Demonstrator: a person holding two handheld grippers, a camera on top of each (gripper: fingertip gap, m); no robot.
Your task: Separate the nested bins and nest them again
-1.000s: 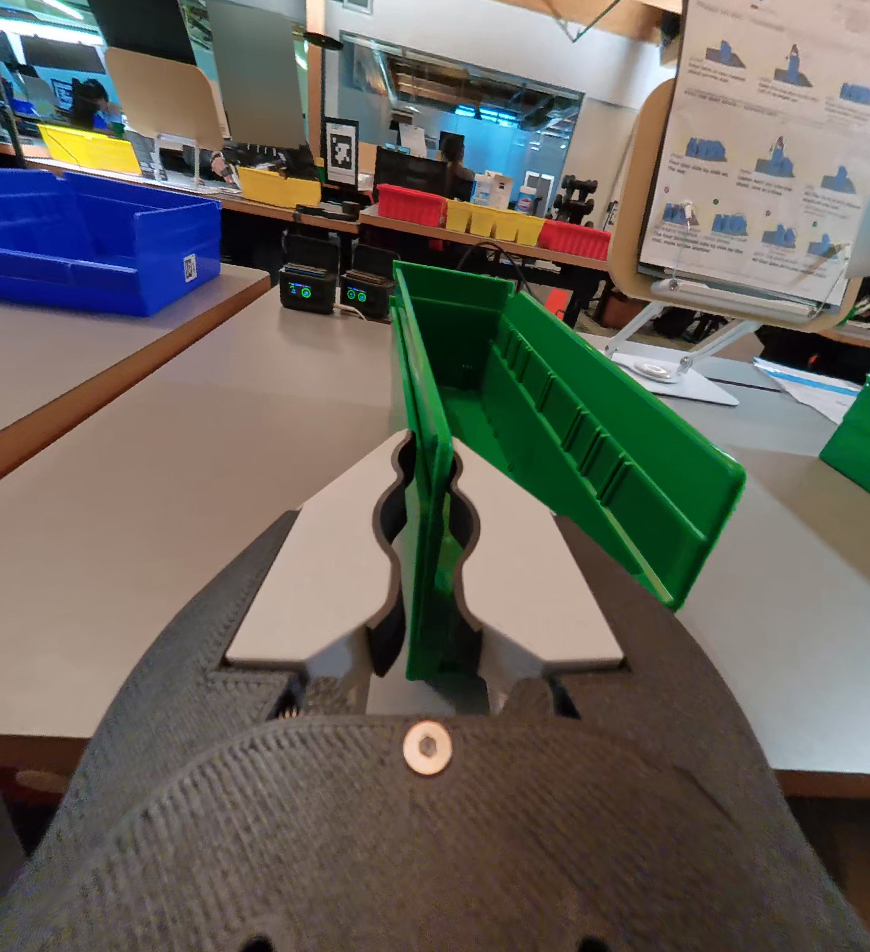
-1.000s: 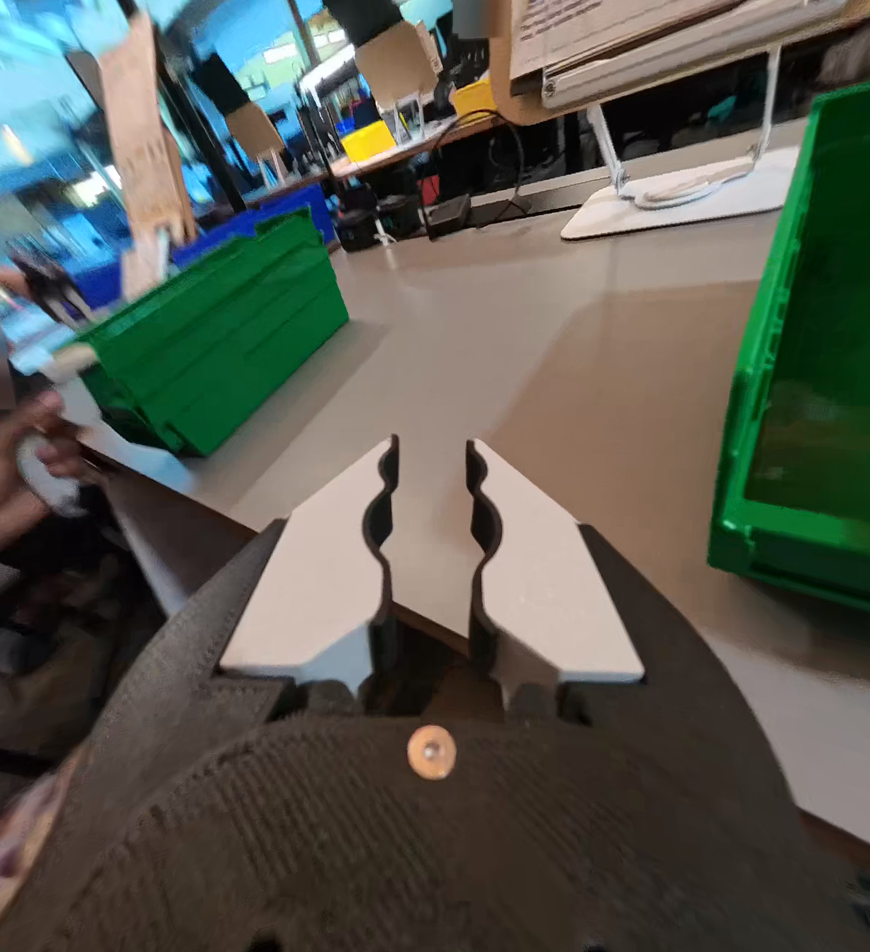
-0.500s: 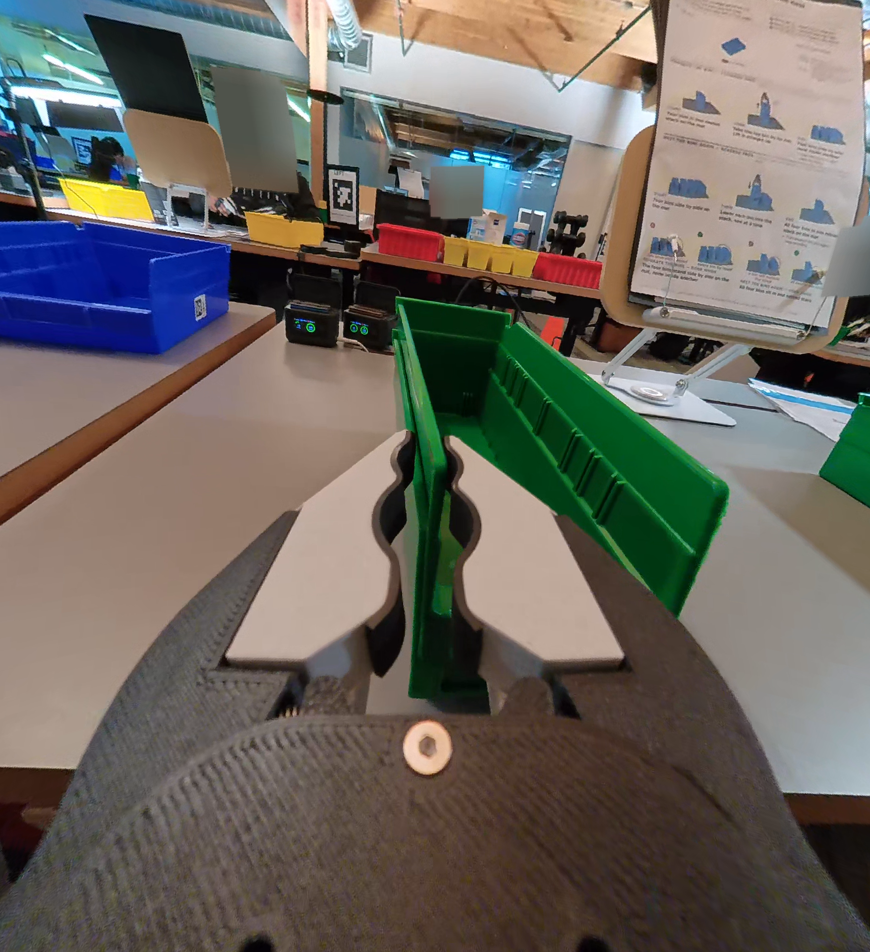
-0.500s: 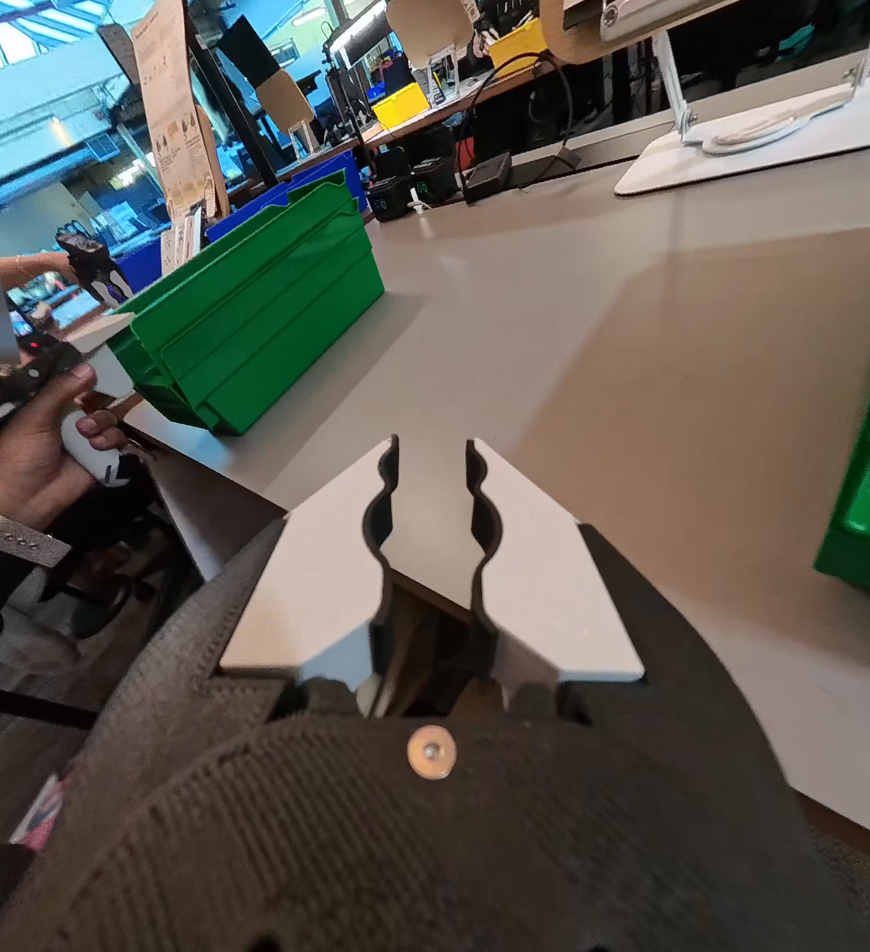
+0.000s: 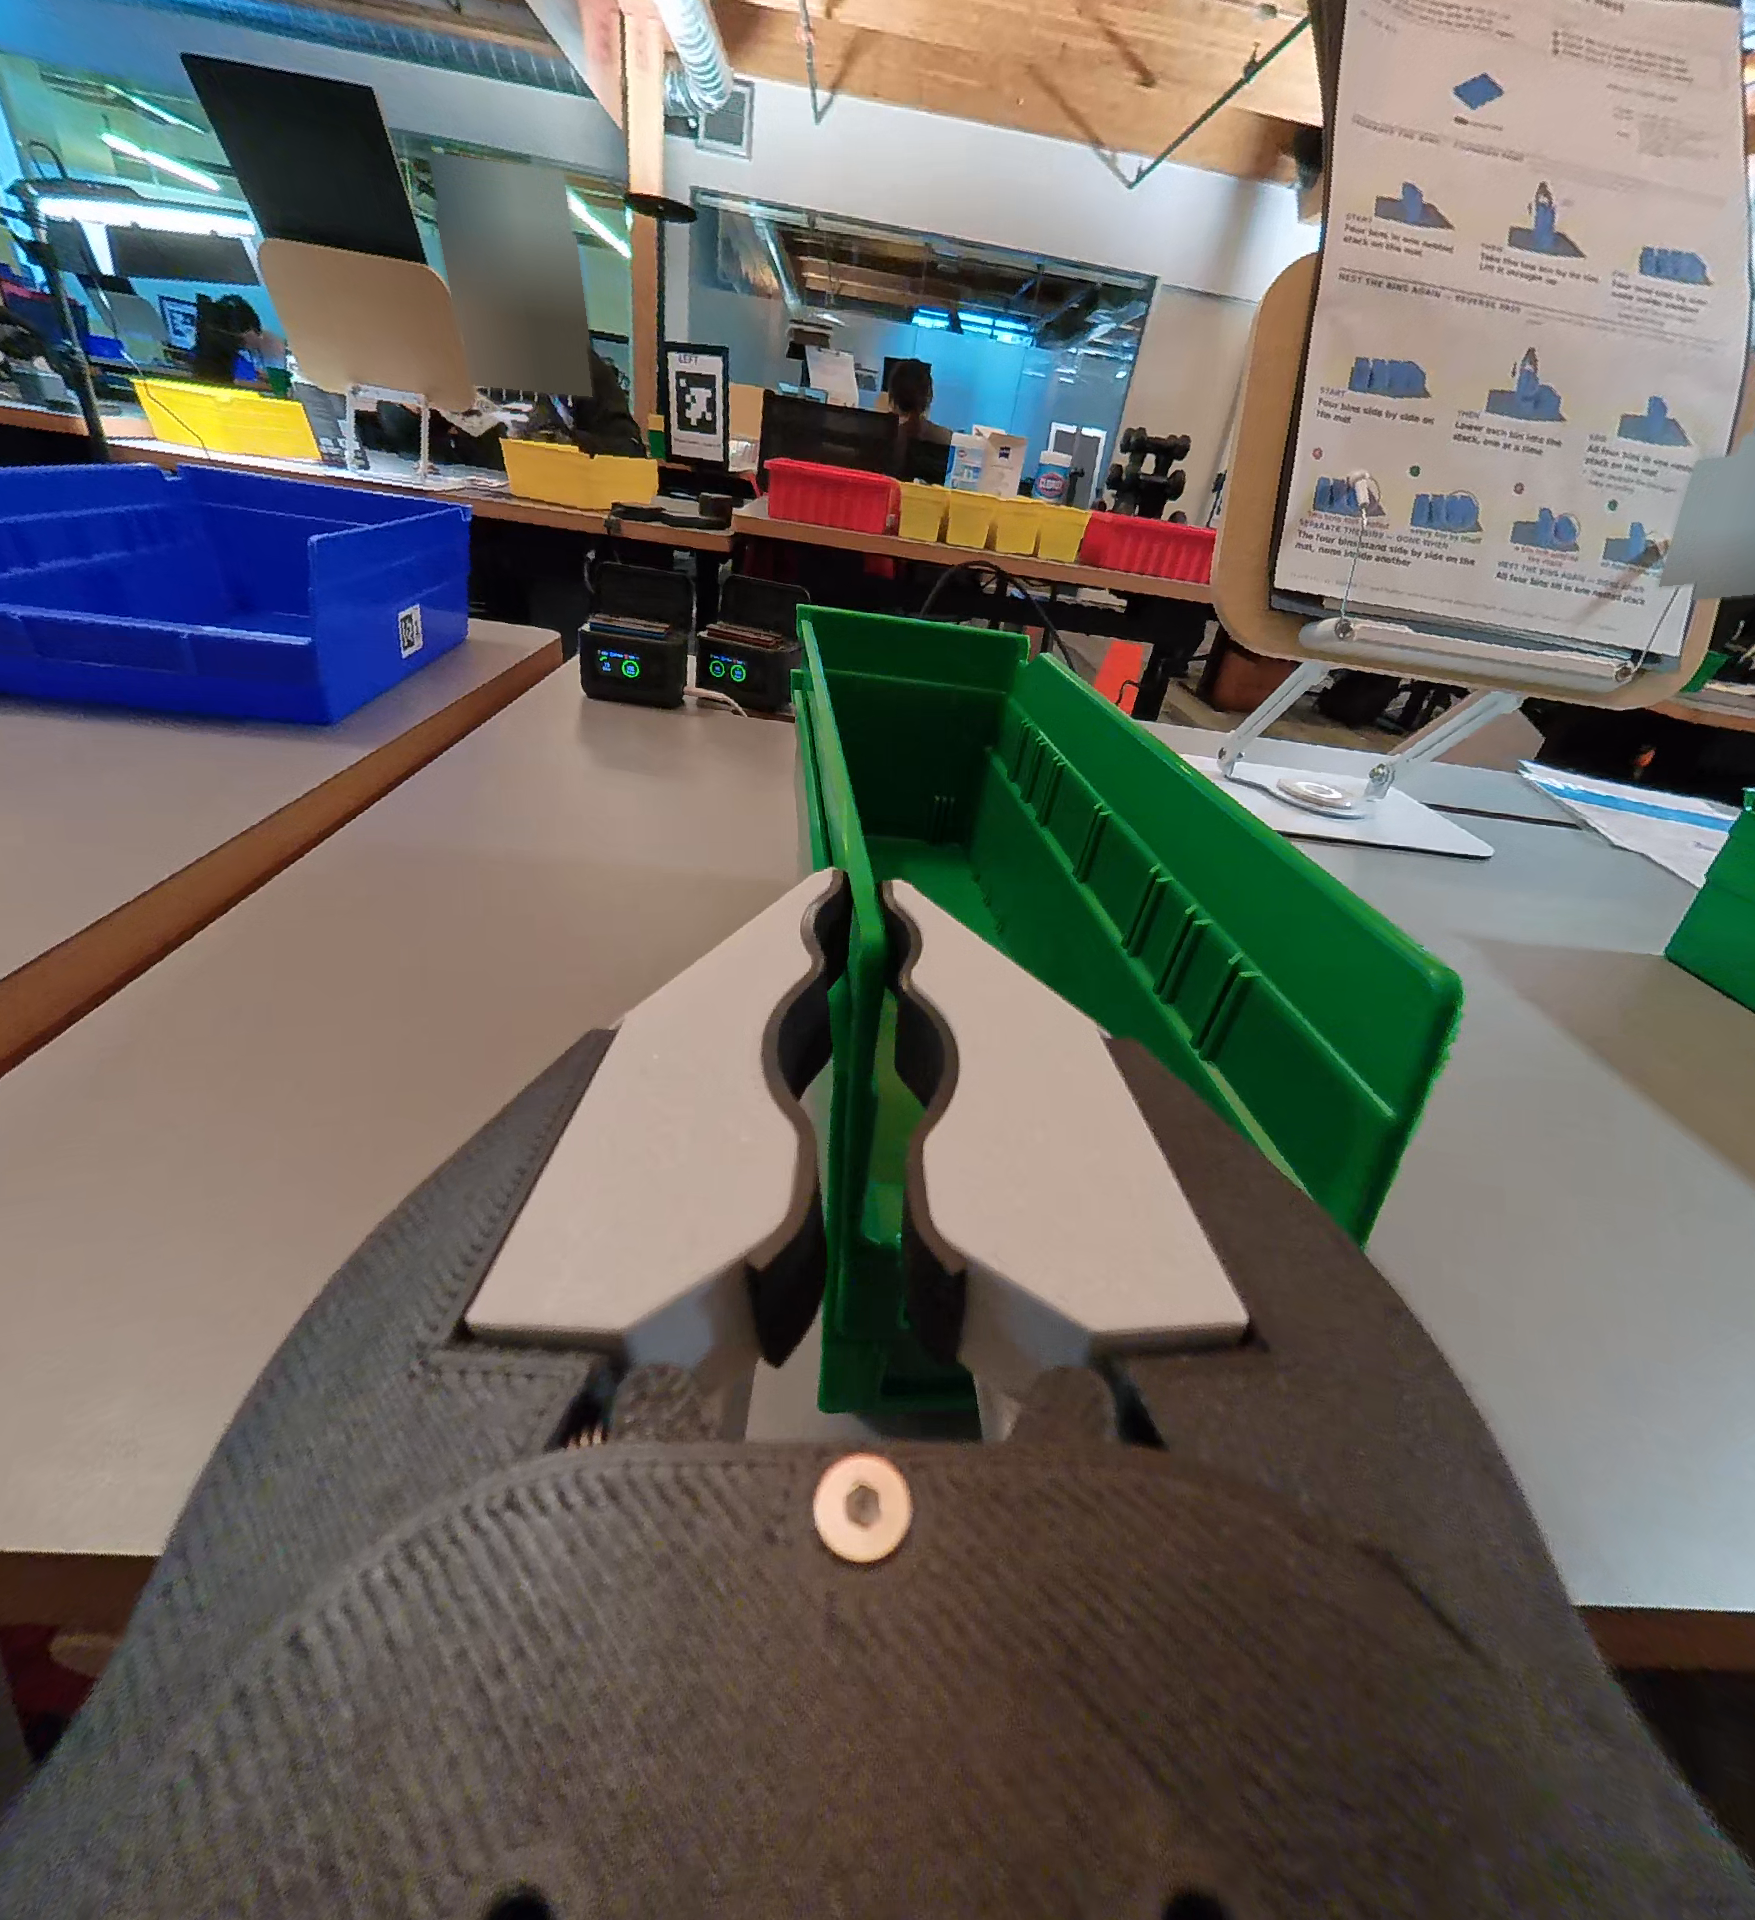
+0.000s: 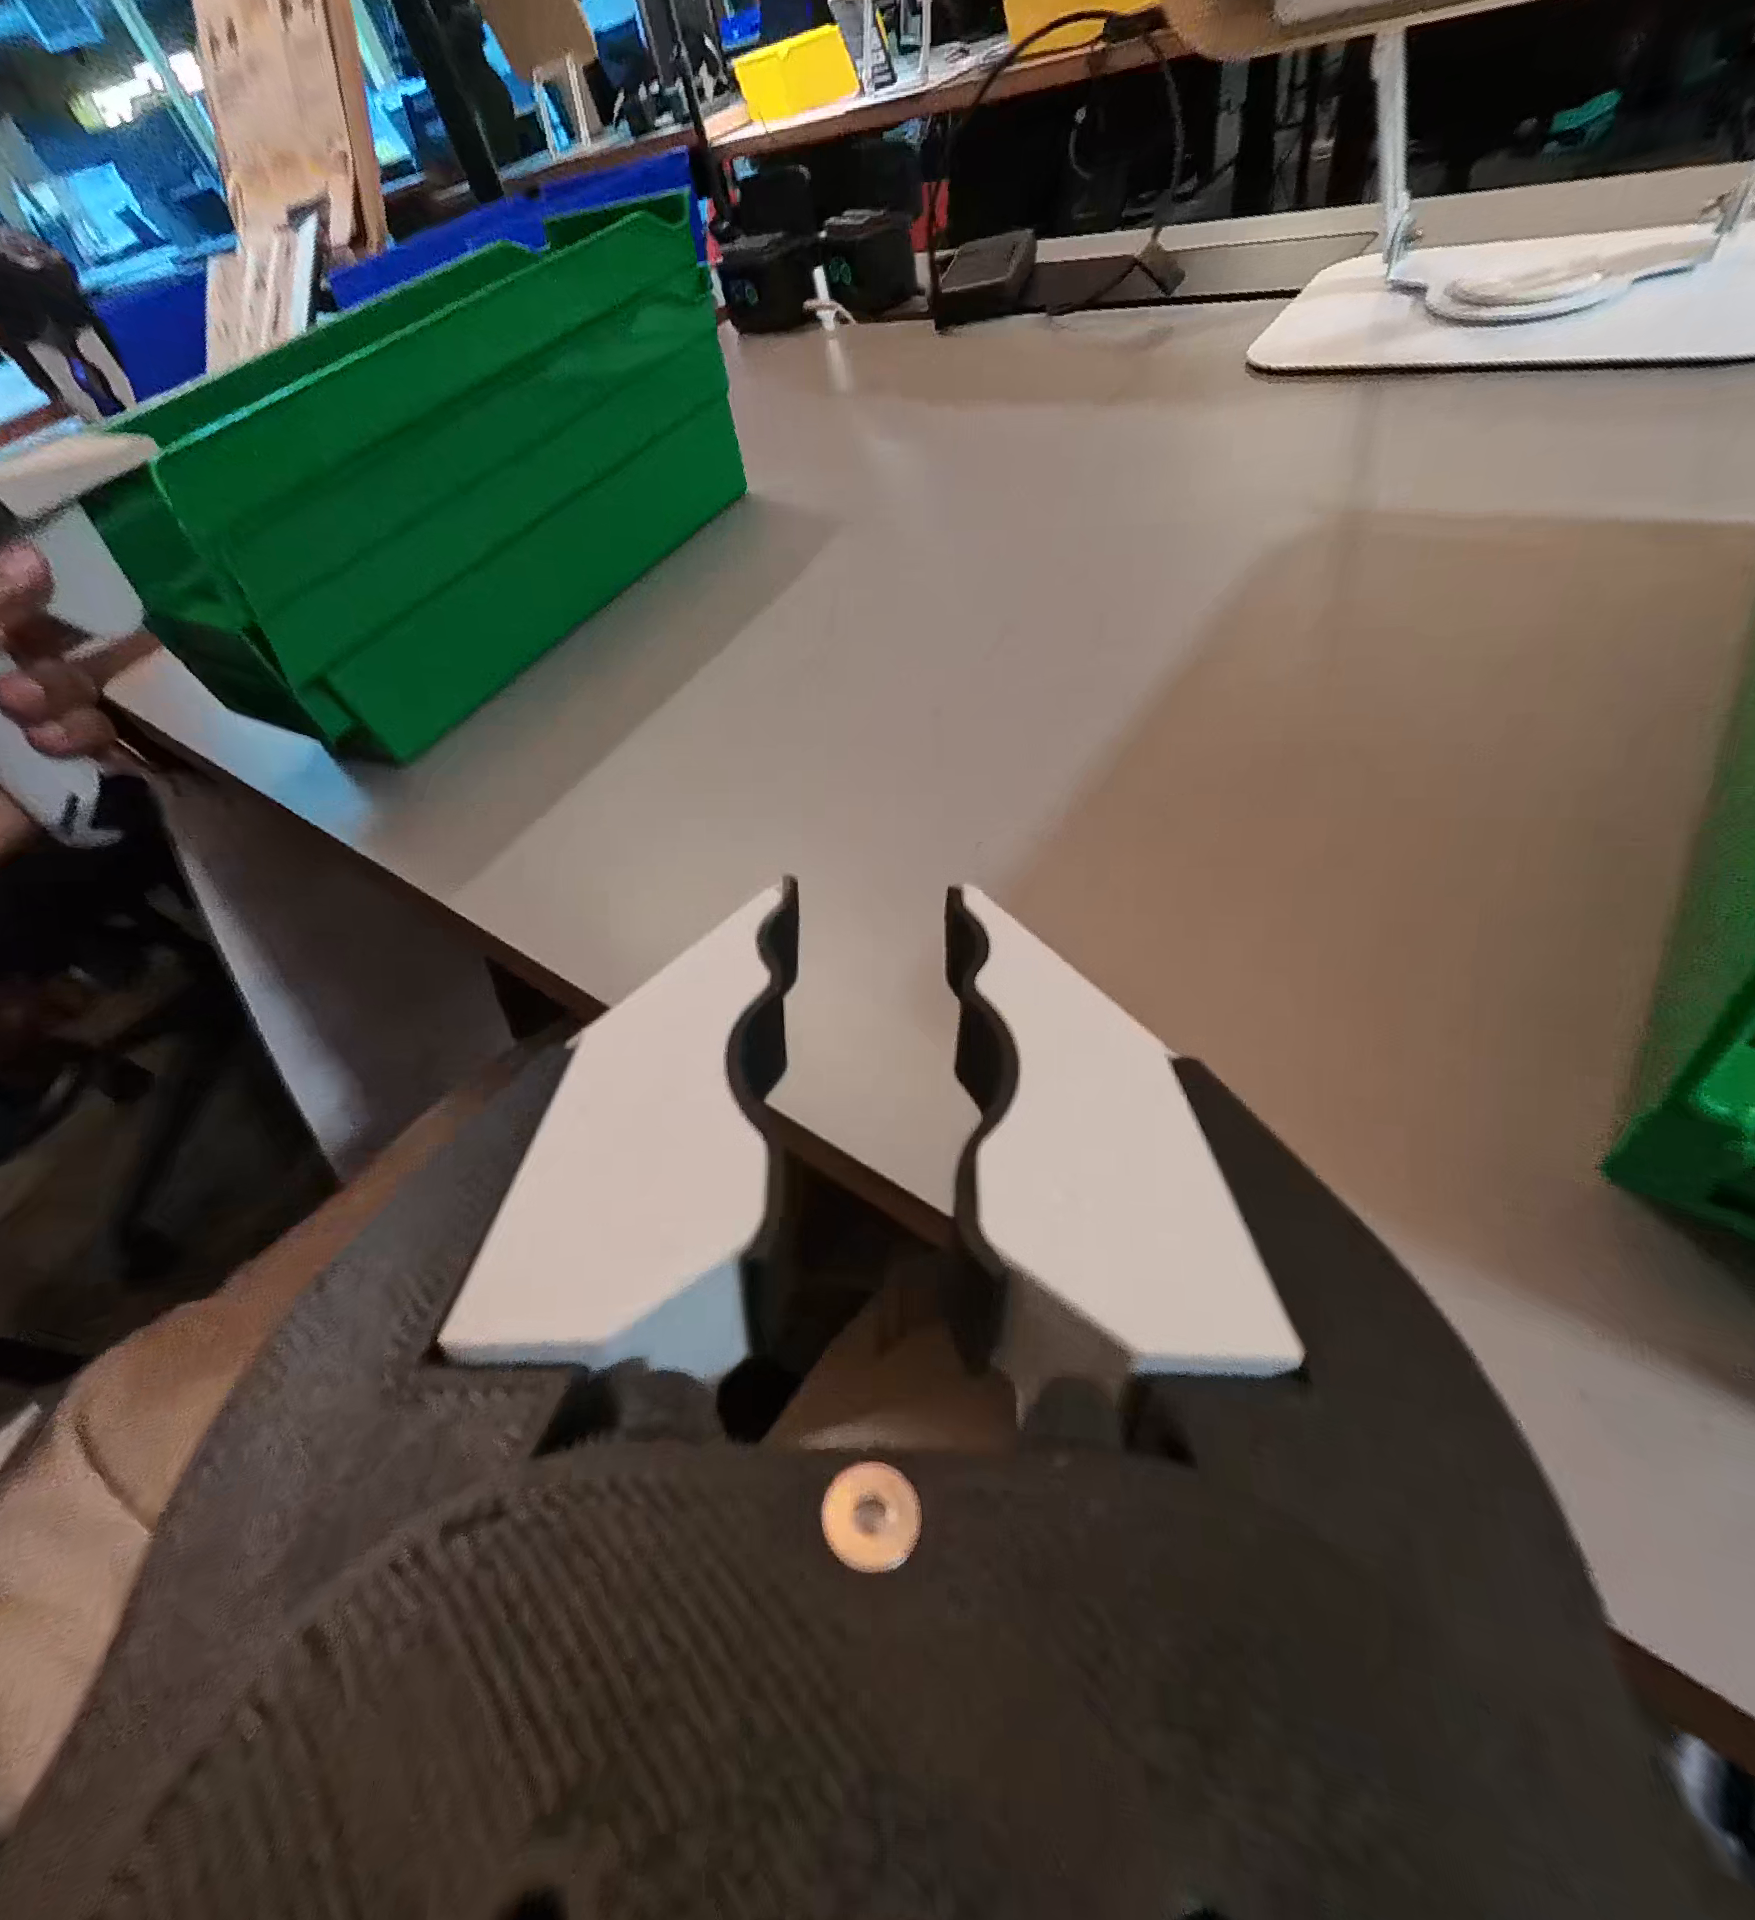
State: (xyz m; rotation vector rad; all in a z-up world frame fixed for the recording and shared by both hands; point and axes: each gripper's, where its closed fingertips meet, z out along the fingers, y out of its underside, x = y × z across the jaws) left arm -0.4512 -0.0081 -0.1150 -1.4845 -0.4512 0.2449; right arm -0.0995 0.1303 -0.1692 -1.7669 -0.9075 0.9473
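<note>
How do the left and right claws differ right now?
The left claw is shut on the wall of a green bin; the right claw is open and holds nothing. The left reaches over the table along the bin; the right hovers at the table's edge. Both have grey fingers on black bodies.

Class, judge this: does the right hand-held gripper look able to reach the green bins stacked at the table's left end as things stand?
Probably yes. The right hand-held gripper is open and empty, and bare table lies between it and the stacked green bins.
</note>
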